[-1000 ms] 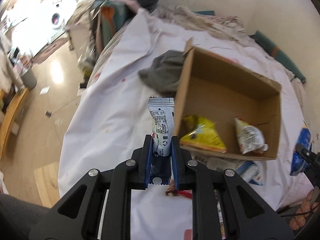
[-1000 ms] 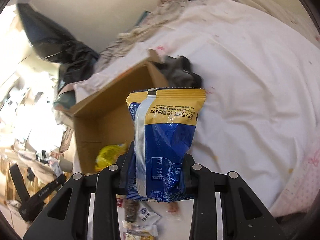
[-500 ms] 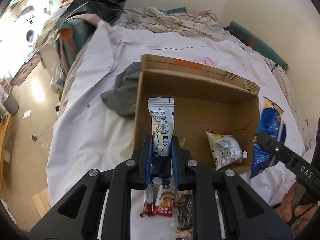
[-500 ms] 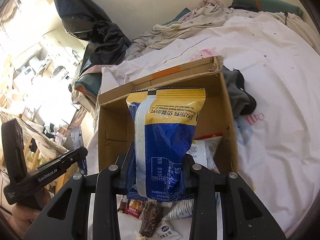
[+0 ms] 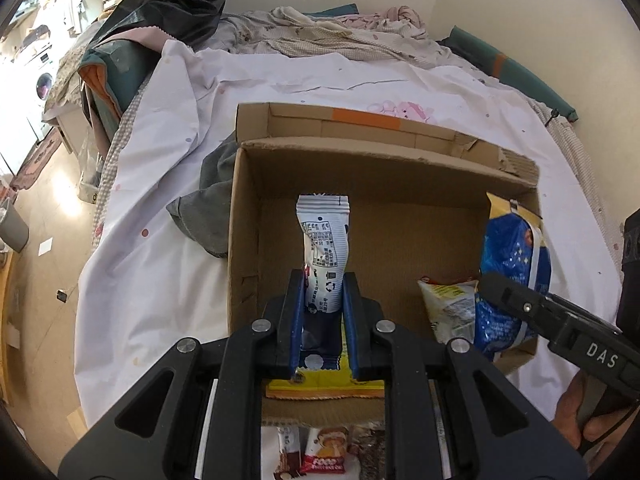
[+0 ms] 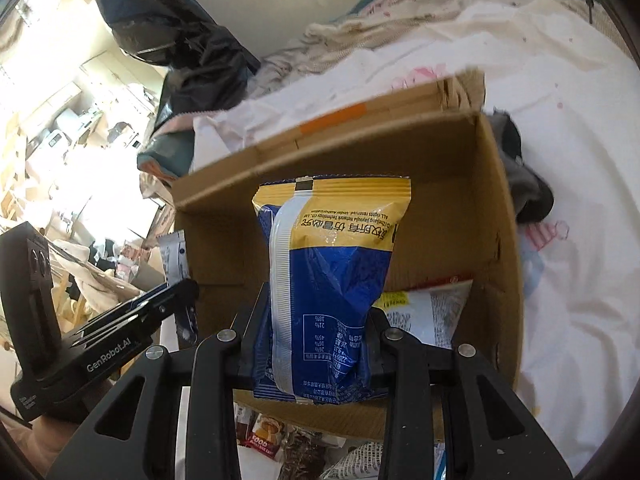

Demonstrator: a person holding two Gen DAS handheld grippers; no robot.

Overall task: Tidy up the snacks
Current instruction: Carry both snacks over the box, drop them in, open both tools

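Note:
An open cardboard box (image 5: 248,216) (image 6: 496,216) stands on a white bedsheet. My left gripper (image 5: 323,280) is shut on a slim white snack packet (image 5: 324,236), held upright over the box's left half. My right gripper (image 6: 316,312) is shut on a blue and yellow snack bag (image 6: 332,264), held over the box; that bag also shows in the left wrist view (image 5: 514,264) at the box's right side. A white and yellow packet (image 5: 448,304) (image 6: 424,308) lies inside the box. A yellow packet (image 5: 324,380) lies at the box's near wall.
Several small snack bars (image 5: 324,456) (image 6: 280,452) lie on the sheet in front of the box. A grey cloth (image 5: 204,208) (image 6: 524,184) lies against the box's side. Rumpled bedding (image 5: 340,36) and a black bag (image 5: 176,0) sit behind. The bed edge drops to the floor (image 5: 40,240) at left.
Both grippers have moved forward with their packets, which now hang over the inside of the box. The box fills more of both views.

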